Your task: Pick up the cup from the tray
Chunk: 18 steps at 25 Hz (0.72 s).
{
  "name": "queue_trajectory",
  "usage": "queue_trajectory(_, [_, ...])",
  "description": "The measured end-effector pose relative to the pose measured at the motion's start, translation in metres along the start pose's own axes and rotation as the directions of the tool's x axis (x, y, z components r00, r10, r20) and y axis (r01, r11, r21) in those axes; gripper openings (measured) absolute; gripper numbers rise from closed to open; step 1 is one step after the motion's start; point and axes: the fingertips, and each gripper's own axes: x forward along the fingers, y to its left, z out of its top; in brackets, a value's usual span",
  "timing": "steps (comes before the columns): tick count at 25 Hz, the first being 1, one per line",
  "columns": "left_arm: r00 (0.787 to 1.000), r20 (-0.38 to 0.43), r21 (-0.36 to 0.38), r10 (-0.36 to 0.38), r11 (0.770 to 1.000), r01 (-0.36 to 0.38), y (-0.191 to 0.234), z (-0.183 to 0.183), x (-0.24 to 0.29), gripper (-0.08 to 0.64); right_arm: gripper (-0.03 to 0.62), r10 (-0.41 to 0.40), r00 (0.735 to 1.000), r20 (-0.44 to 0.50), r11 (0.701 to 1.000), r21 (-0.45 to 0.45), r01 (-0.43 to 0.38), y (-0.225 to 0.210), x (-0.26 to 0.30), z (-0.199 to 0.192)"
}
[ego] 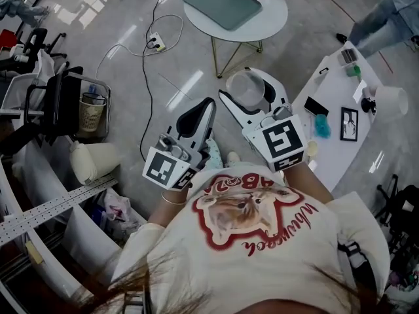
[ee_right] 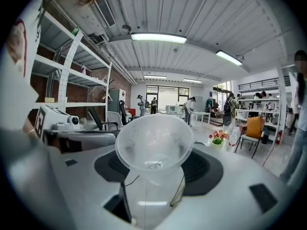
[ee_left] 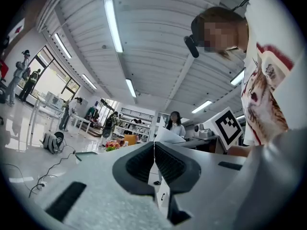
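A clear plastic cup (ee_right: 154, 151) sits between the jaws of my right gripper (ee_right: 154, 169), which is shut on it; its open mouth faces the camera. In the head view the cup (ego: 247, 87) is held in the air at the right gripper (ego: 247, 90), well in front of my chest and above the floor. My left gripper (ego: 208, 106) hangs beside it to the left, jaws pressed together and empty; the left gripper view shows its dark pads (ee_left: 165, 164) meeting with nothing between them. The grey-green tray (ego: 220, 2) lies bare on the round white table (ego: 268, 19) ahead.
A long white table (ego: 334, 120) to my right carries a phone, a picture frame, a teal item and a white lamp. Cables and a power strip (ego: 156, 42) run over the floor. Chairs and a basket (ego: 91, 112) stand left. A person's legs (ego: 383, 21) are at the far right.
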Motion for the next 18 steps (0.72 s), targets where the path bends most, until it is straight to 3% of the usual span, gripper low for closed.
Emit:
queue_trajectory(5, [0.999,0.007,0.015,0.039,0.999,-0.040,-0.018,-0.004,-0.015,0.015,0.302,0.012,1.000,0.013,1.000,-0.005,-0.012,0.005,-0.025,-0.002])
queue_trajectory(18, [1.000,-0.008,0.019,-0.028,0.999,0.028,-0.040,0.006,-0.042,0.015,0.299,-0.055,0.998,0.038,0.998,0.027,0.054,0.026,-0.044,0.011])
